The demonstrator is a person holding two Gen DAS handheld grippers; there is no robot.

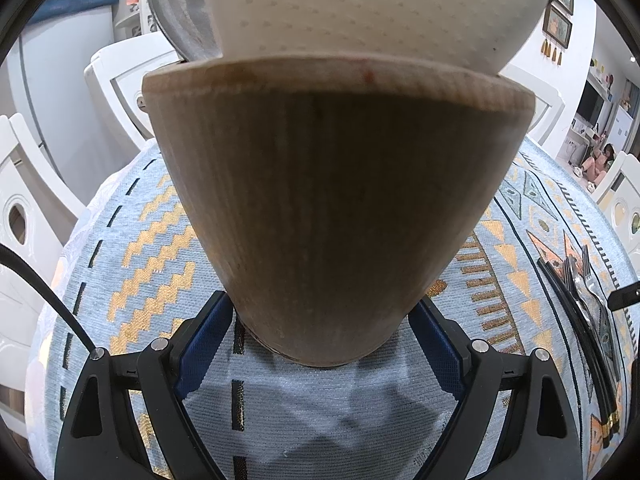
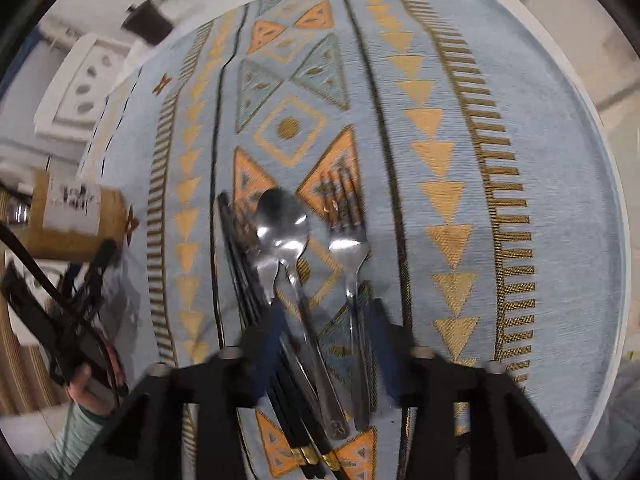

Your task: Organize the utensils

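Note:
A wooden utensil holder (image 1: 332, 208) fills the left wrist view, with a white spatula (image 1: 380, 8) and a grey spoon (image 1: 180, 20) standing in it. My left gripper (image 1: 324, 340) is shut on the holder's base, its blue pads (image 1: 204, 344) against both sides. In the right wrist view a steel spoon (image 2: 288, 248), a steel fork (image 2: 350, 252) and black chopsticks (image 2: 248, 280) lie side by side on the patterned cloth. My right gripper (image 2: 324, 336) is open just above them, its fingers either side of the handles. The holder also shows in the right wrist view (image 2: 76, 220), at the left.
The round table has a blue and orange patterned cloth (image 2: 460, 120). White chairs (image 1: 120, 80) stand around it. The same fork and chopsticks (image 1: 584, 292) show at the right edge of the left wrist view. The table edge (image 2: 616, 200) curves at the right.

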